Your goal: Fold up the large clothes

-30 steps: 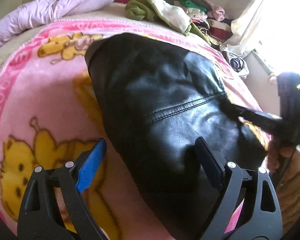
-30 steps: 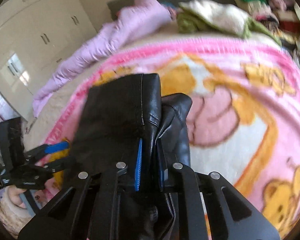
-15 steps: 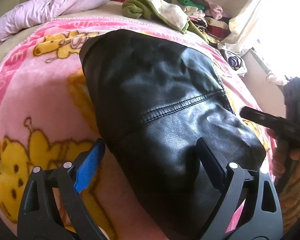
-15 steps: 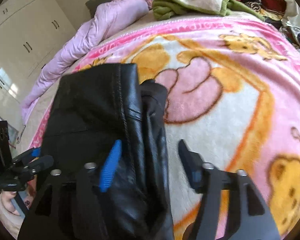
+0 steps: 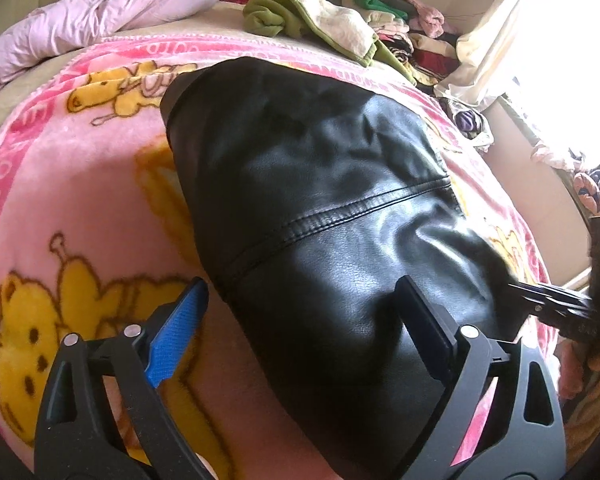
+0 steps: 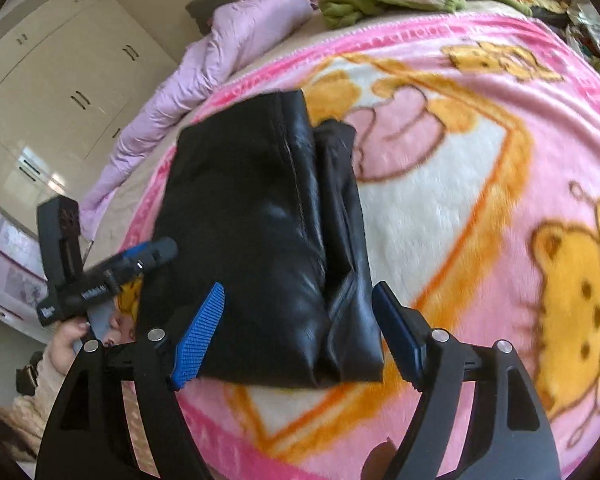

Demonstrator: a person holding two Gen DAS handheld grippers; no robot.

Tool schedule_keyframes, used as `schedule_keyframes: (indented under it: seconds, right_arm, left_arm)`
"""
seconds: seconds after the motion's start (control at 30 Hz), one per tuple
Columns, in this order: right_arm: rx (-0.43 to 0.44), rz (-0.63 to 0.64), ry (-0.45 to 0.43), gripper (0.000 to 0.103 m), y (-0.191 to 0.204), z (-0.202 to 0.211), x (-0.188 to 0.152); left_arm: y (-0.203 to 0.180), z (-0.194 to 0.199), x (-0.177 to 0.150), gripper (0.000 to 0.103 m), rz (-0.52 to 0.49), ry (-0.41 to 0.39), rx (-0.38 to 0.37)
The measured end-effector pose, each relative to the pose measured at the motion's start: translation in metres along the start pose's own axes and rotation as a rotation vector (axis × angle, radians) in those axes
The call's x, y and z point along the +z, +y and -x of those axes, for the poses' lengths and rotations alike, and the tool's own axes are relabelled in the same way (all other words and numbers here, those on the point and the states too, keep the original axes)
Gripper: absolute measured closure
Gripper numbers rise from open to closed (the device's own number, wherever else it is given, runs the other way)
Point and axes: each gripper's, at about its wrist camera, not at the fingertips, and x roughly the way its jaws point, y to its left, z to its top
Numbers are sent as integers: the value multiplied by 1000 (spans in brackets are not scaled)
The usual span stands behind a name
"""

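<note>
Let go of the jacket [image 6: 260, 240] since a second ago: right gripper [image 6: 300, 332] apart, closing, pads clear. Left gripper [image 5: 300, 320] wide apart. Wardrobe [image 6: 52, 60] only in right view.

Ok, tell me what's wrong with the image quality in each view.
Left wrist view: the window is blown out white, sheen glares off the black leather garment, and fisheye bends the pink blanket. Right wrist view: softer light, slight motion blur, strong curvature at the edges.
</note>
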Motion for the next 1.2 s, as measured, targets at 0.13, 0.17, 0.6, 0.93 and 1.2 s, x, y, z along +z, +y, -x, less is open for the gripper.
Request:
schedule_keyframes:
  seconds: [0.13, 0.17, 0.6, 0.93, 1.2]
  right_arm:
    - [-49, 84, -25, 81, 17, 4, -11]
    - [-37, 75, -37, 81, 18, 9, -12]
    - [-83, -75, 6, 28, -27, -10, -23]
    - [100, -44, 146, 8, -42, -56, 30]
    - [207, -99, 164, 45, -34, -80, 17]
  left_arm:
    - [2, -2, -1, 12, 15, 11, -26]
    - [0, -5, -2, 12, 14, 21, -35]
    - [4, -11, 0, 8, 22, 45, -53]
    - [18, -28, 4, 8, 104, 108, -116]
    - [47, -38, 22, 10, 154, 169, -185]
